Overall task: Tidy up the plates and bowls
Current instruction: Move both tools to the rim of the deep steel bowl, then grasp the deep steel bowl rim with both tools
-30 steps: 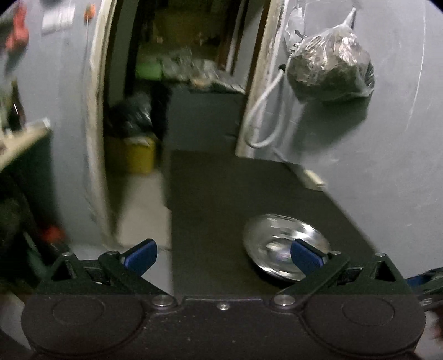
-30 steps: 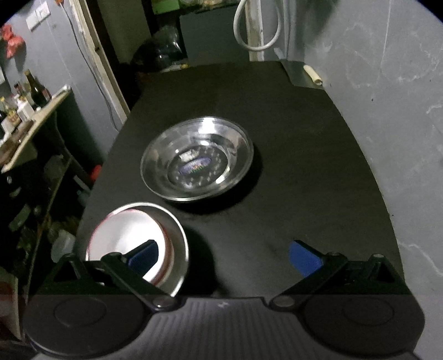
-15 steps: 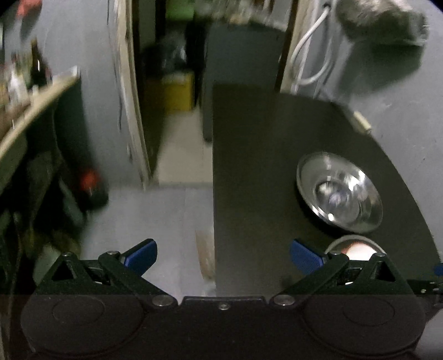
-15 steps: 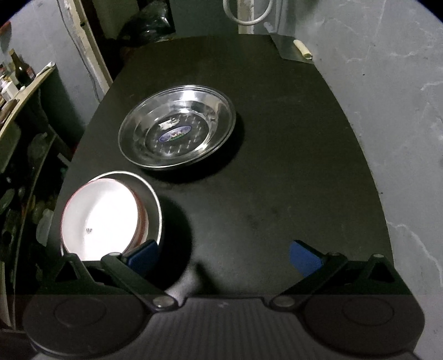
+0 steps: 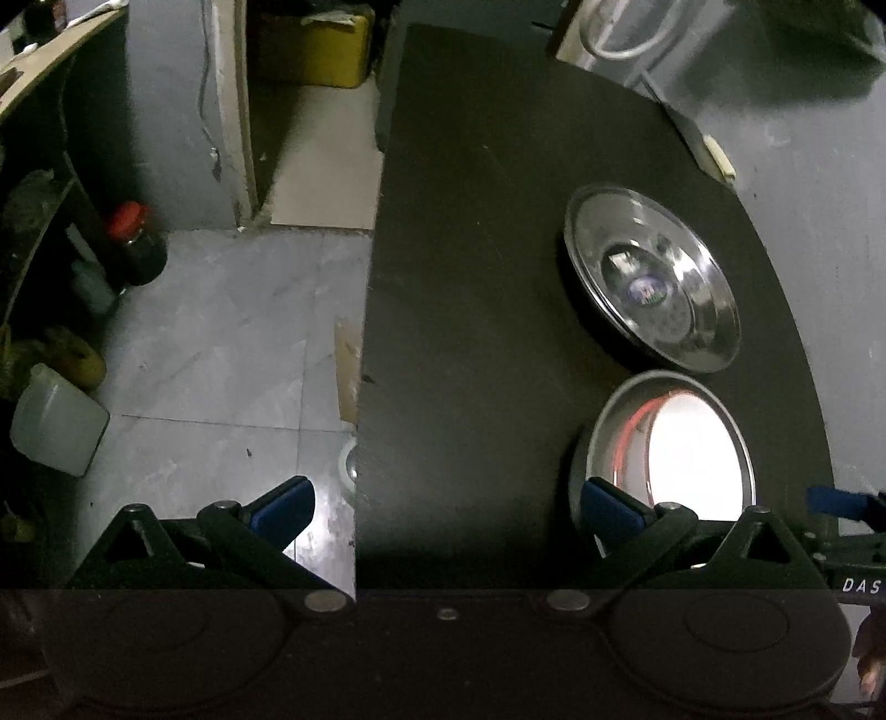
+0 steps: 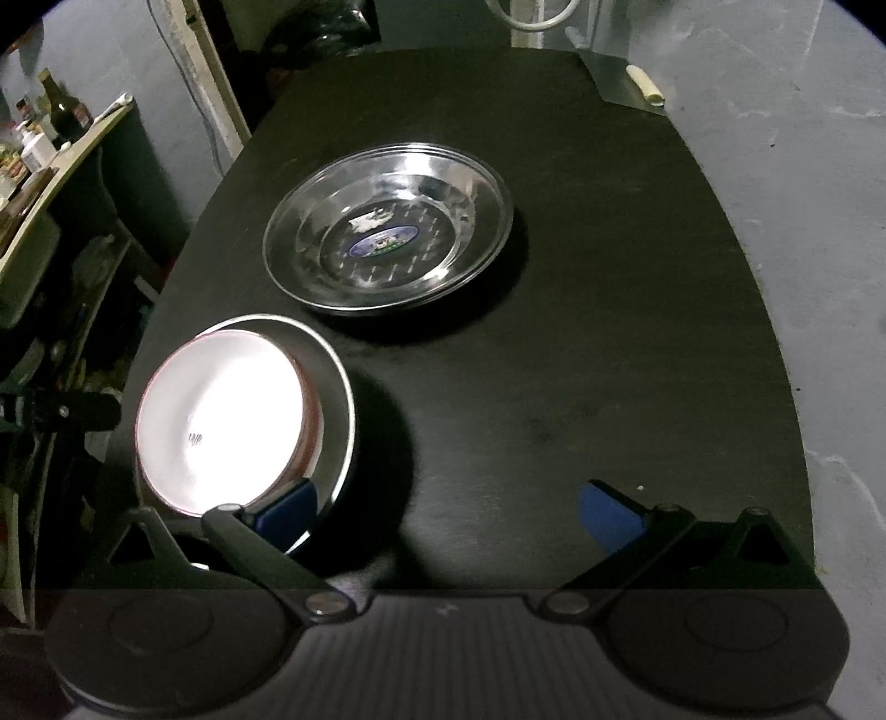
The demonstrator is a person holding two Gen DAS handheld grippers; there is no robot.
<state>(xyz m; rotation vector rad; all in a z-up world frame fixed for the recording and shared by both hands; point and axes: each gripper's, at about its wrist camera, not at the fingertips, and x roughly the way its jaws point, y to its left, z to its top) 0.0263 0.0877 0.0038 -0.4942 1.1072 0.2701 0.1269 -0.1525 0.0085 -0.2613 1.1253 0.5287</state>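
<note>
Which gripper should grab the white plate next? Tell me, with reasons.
Probably left. The left gripper has one finger at the rim of the metal bowl holding the white plate; the right gripper points beside it.

Surface: black table (image 6: 581,360).
On it: steel plate (image 6: 387,227) at 12 o'clock; steel bowl (image 6: 332,399) at 8 o'clock.

Silver plate (image 6: 387,227), black table (image 6: 609,332)

From my left wrist view, the white plate (image 5: 695,459) is glared out, its near edge behind my left claw's finger (image 5: 612,507). The label in the steel plate (image 5: 648,288) is unreadable. The hose (image 6: 529,16) is cut off at the top of the right view.
</note>
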